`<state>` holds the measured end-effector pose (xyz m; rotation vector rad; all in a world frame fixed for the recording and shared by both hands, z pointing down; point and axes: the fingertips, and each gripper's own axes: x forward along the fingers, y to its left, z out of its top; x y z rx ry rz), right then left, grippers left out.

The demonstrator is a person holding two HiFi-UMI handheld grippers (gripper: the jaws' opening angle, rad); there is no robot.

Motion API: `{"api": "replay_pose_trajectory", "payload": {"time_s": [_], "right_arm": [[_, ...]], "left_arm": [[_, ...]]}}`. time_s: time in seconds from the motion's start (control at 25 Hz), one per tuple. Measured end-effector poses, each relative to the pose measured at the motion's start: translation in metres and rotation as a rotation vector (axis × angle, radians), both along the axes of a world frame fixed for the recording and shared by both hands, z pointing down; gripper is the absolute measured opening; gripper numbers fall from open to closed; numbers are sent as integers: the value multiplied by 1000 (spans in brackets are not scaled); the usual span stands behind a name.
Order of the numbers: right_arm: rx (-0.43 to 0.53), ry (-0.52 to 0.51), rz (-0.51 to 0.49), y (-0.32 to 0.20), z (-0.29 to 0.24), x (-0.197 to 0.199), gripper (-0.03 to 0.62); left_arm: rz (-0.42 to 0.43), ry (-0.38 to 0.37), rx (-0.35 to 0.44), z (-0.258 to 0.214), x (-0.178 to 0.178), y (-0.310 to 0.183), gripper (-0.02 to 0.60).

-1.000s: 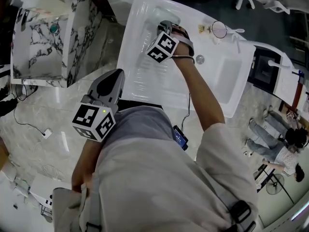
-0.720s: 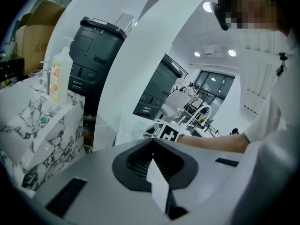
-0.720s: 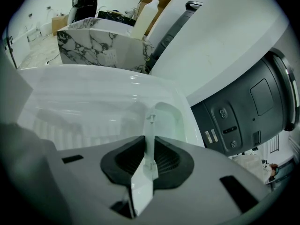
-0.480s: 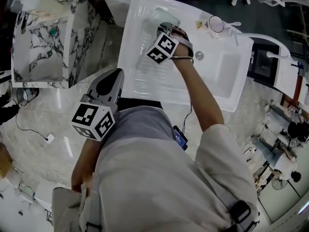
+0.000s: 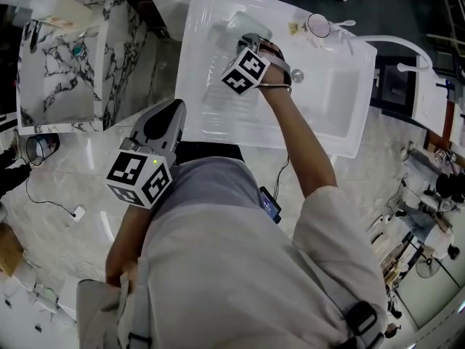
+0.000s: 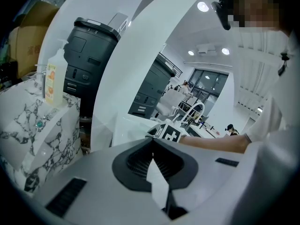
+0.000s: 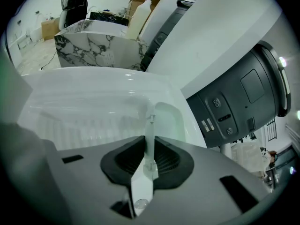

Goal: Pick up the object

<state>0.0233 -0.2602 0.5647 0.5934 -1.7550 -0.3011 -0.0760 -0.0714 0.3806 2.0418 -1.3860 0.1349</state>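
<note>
ok so the grab part looks done to me. The right tongs [image 7: 149,142] are clamped on a skinny see-through plastic stick thing [image 7: 149,124], pads squeezing it from both sides with only that sliver between them. What it actually is I honestly can't say, it's clear plastic with a little round blob at the near end.

It's over the white sink [image 7: 93,76], on the ribbed draining side, close to the back corner where there's a pale greenish recess [image 7: 167,118]. From the head view you can't see the stick at all, the right tongs [image 5: 245,38] and their marker cube sit right on top of it.

Can't tell if the far tip is off the sink yet or just resting on it. So my guess is what's left is simply getting it properly up and clear.

Orientation: the long axis runs straight along the tongs. The blob end sits back toward the camera and the thin end pokes out forward past the pads. Since the tongs tilt down at the sink, the thin end aims down and away, roughly at that greenish corner. It sits edge-on between the pads, pretty much centred, not skewed to either side.

The left tongs [image 6: 153,144] are doing nothing. Their tips are closed together with nothing in them, held back by the person's body [image 5: 168,115], well away from the sink
</note>
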Motion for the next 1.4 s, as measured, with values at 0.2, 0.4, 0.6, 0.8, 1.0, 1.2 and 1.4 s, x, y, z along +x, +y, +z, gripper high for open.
{"api": "replay_pose_trajectory", "payload": {"time_s": [0.2, 0.4, 0.6, 0.8, 1.0, 1.2, 1.4], "right_arm": [[-7, -18, 25, 7, -6, 3, 63], [-12, -34, 42, 17, -13, 4, 63], [-17, -42, 62, 25, -16, 4, 63], [-33, -50, 84, 37, -18, 8, 63], [-47, -77, 120, 48, -21, 9, 63], [-58, -88, 140, 60, -22, 11, 63], [-69, -99, 156, 72, -23, 13, 63]], "left_arm": [[8, -9, 6, -2, 1, 7, 2], [20, -10, 16, -5, 1, 13, 2], [26, -12, 23, -7, -3, 18, 2], [32, -6, 30, -10, -6, 24, 2], [50, 0, 33, -9, -6, 30, 2], [69, 5, 41, -12, -5, 34, 2], [75, 4, 44, -14, -6, 40, 2]]}}
